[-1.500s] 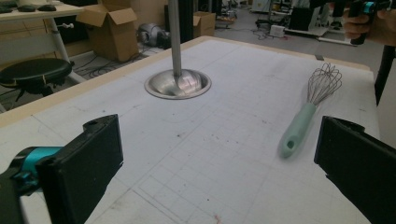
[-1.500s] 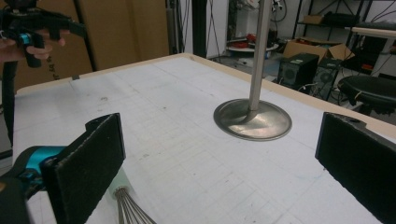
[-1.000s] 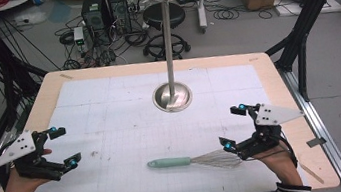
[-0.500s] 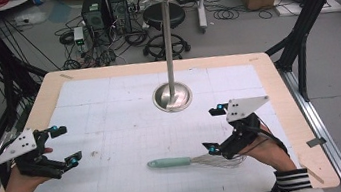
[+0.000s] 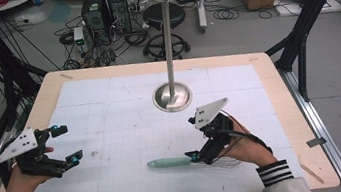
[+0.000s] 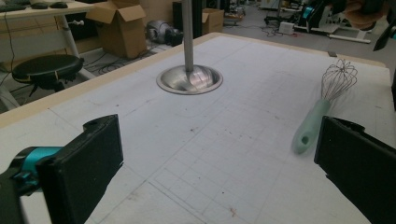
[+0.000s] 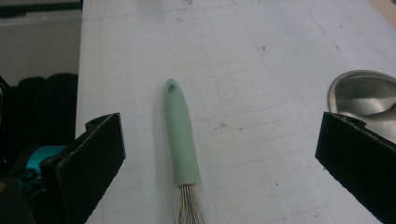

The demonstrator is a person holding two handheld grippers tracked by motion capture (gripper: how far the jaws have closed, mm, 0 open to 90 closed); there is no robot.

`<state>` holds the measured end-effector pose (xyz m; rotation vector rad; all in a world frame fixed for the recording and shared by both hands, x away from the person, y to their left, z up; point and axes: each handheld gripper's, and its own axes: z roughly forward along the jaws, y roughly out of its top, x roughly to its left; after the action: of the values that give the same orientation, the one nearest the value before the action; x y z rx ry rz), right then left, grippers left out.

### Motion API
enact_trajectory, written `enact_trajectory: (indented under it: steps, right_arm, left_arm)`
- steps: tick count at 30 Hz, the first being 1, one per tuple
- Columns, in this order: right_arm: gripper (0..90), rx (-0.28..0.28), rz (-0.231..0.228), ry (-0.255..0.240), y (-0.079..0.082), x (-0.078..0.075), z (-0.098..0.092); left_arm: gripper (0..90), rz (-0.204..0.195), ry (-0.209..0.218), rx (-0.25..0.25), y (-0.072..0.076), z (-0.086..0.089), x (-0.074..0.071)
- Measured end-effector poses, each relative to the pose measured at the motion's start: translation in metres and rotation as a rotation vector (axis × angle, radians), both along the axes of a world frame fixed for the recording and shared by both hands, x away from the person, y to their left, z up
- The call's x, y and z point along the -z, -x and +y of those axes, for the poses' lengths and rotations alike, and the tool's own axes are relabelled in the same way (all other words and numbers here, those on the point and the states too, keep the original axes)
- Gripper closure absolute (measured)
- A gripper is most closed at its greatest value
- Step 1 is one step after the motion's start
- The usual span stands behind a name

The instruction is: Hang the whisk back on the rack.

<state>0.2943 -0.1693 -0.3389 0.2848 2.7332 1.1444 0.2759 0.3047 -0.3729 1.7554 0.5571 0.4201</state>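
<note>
Right gripper point(image 5: 205, 151) positioned over whisk point(image 5: 177, 161), jaws wide and holding nothing.

The whisk lies flat on the white gridded mat point(image 5: 110, 109), on the person's side of the steel stand base point(image 5: 172, 97) and well apart from it. In the right gripper view, the mint-green handle point(image 7: 180, 135) runs up the middle of the gap between both black jaws, touching neither; the wire head sits at the bottom edge. The left gripper point(image 5: 62, 147) is held above the mat, far to the left of the stand base, jaws equally wide and gripping nothing; its own view shows the whisk point(image 6: 322, 109) farther off, just inside the right-hand jaw.
</note>
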Motion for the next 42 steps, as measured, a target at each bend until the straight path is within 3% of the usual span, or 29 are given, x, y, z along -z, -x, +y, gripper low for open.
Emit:
enact_trajectory:
  steps: [11, 12, 27, 29, 36, 42]
  right_arm:
    - [1.7, -0.066, 0.037, 0.142, -0.003, 0.021, 0.025]
    - [5.1, -0.078, 0.042, 0.15, -0.004, 0.023, 0.027]
    - [6.8, -0.129, 0.07, 0.25, -0.006, 0.045, 0.048]
    - [14.2, -0.126, 0.065, 0.28, -0.006, 0.047, 0.05]
    - [19.2, -0.14, 0.069, 0.307, -0.005, 0.053, 0.057]
    - [28.4, -0.16, 0.089, 0.36, -0.006, 0.058, 0.06]
  left_arm:
    - [1.7, -0.001, -0.001, -0.001, 0.0, 0.0, 0.0]
    - [1.7, 0.0, -0.002, -0.001, 0.0, 0.0, 0.0]
    - [1.7, 0.002, -0.01, 0.003, 0.0, -0.001, 0.0]
    - [1.7, 0.002, -0.01, 0.003, 0.0, -0.001, 0.0]
    - [1.7, 0.004, -0.006, 0.002, 0.0, -0.001, 0.0]
    - [1.7, 0.004, -0.006, 0.001, 0.0, -0.002, 0.0]
